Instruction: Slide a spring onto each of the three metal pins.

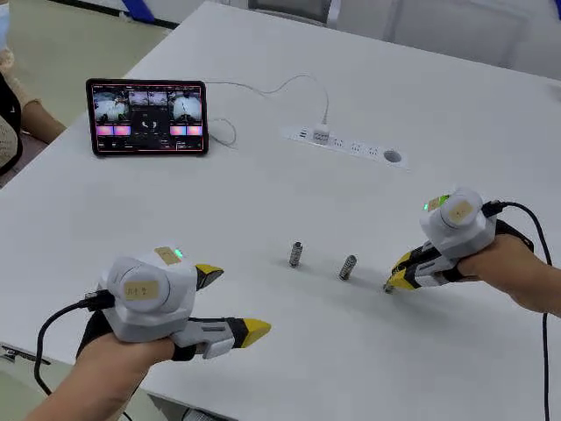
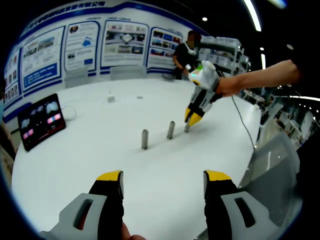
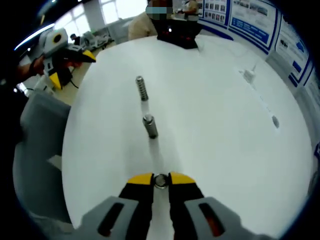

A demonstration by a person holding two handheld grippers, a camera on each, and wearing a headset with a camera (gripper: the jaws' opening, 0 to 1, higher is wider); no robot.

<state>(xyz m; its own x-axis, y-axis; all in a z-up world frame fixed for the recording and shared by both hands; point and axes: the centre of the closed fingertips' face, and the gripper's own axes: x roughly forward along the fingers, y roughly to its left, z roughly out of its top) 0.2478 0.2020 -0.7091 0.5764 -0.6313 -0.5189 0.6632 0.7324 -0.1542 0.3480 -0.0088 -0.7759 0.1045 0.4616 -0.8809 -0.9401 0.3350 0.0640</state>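
— What does the right gripper (image 1: pixel 392 282) have hold of?
— Its jaws are almost closed around the top of the right pin (image 3: pixel 160 181), which stands on the white table (image 1: pixel 263 184).
— And the other pins?
— The middle pin (image 1: pixel 348 267) and the left pin (image 1: pixel 296 254) stand upright in a row beside it, each with a spring (image 3: pixel 142 90) coiled round it.
— The left gripper (image 1: pixel 237 300)?
— Its jaws are spread wide and hold nothing; it hovers near the table's front edge, well apart from the pins.
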